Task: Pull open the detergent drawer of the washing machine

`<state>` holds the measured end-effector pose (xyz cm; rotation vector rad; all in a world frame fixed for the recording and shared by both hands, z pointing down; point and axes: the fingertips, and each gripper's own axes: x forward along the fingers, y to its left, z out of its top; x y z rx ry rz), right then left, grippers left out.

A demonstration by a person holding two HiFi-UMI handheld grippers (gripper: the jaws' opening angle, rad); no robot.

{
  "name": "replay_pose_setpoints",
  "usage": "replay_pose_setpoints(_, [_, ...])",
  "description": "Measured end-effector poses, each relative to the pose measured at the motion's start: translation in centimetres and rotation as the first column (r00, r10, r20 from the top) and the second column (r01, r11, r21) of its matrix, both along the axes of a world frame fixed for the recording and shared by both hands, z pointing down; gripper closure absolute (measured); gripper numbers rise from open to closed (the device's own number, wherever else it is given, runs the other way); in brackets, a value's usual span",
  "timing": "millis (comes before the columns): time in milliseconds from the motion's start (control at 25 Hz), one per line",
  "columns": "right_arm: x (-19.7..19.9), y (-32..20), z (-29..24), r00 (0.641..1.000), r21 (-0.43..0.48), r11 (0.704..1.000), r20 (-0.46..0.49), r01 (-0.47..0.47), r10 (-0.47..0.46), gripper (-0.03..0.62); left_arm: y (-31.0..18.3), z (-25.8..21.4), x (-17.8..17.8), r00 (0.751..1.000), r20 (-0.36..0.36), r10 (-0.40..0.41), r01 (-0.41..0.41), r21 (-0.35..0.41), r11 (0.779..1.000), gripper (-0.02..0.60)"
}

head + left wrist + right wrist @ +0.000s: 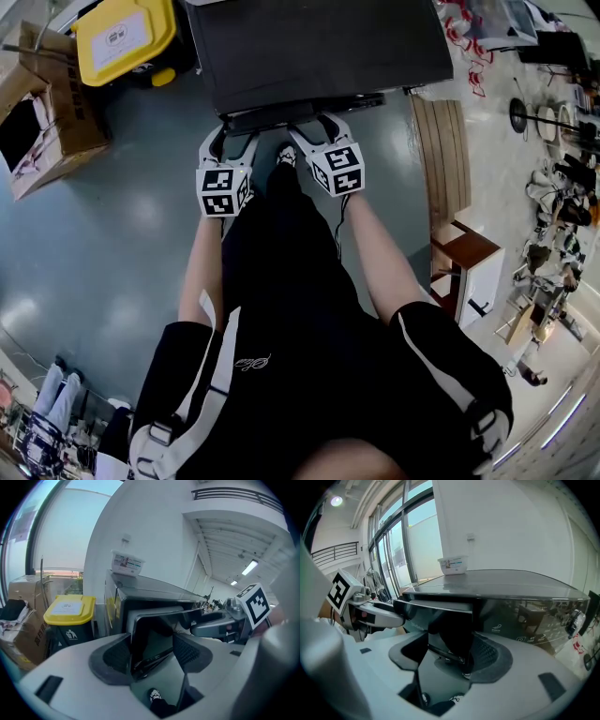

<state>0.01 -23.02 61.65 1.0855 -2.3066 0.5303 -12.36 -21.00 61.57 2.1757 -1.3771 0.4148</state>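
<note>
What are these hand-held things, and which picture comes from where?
A person stands at a dark washing machine, holding a two-fingered tool in each hand: the left gripper and the right gripper. The head view looks down from the person's head; the two gripper views look along each tool's fingers. Both sets of fingers stand apart at the partly pulled-out detergent drawer; the right ones are opening. Neither seems to grip it. A white tub sits on the machine; a yellow-lidded bin stands beside it.

Dark detergent drawer (pixel 436 607), partly out
</note>
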Motion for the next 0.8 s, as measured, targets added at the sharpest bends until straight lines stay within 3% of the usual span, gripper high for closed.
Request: replay_pose_setpoints(800, [0.4,1.7,0.3,0.999,-0.017,0.999,-0.019,-0.029,0.028,0.321,1.6,0.5,0.0,1.0,-0.017,-0.002,0.001,-0.015,1.0,0.304])
